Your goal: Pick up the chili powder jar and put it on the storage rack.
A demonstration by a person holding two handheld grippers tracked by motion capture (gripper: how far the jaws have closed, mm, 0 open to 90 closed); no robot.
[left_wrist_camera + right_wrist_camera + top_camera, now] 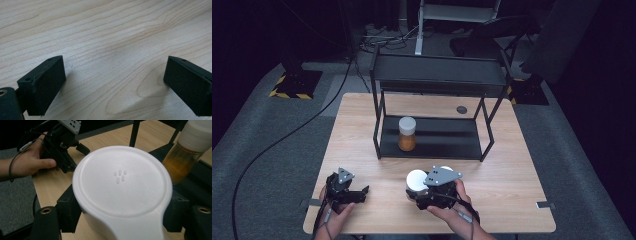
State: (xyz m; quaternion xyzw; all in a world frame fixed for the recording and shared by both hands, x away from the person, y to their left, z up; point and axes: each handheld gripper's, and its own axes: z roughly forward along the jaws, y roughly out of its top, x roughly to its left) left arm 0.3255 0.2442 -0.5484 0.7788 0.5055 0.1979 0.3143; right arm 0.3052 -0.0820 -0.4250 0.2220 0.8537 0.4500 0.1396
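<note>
Item: white-lidded jar [120, 192], held between the fingers of the right gripper [432, 192], near the front edge of the worktop [512, 170], a little right of its middle. Fingers [66, 210] closed against both sides of the jar just under the lid rim.

Step in hand, as judged: the jar is gripped low at the worktop, not yet carried to the shelf rack [432, 75] that stands toward the back edge.

Next move, as judged: lift clear of the worktop, carry toward the rack's lower shelf [447, 140], and set down beside the amber jar [407, 134] without knocking it or the rack's front posts (headroom under the upper tier looks limited).

Left gripper [347, 191]: rests near the front left corner, fingers [45, 85] wide apart, nothing between them but bare wood.

Materials and shapes:
- Lid: smooth matt white plastic, round, shallow raised rim, small embossed marks at centre.
- Amber jar: clear body, orange-brown contents, white screw cap.
- Rack: black metal, two tiers, thin square posts.
- Worktop: pale wood grain, rectangular, with one round dark grommet [461, 109] near the back edge.
- Finger pads: black, finely textured.
</note>
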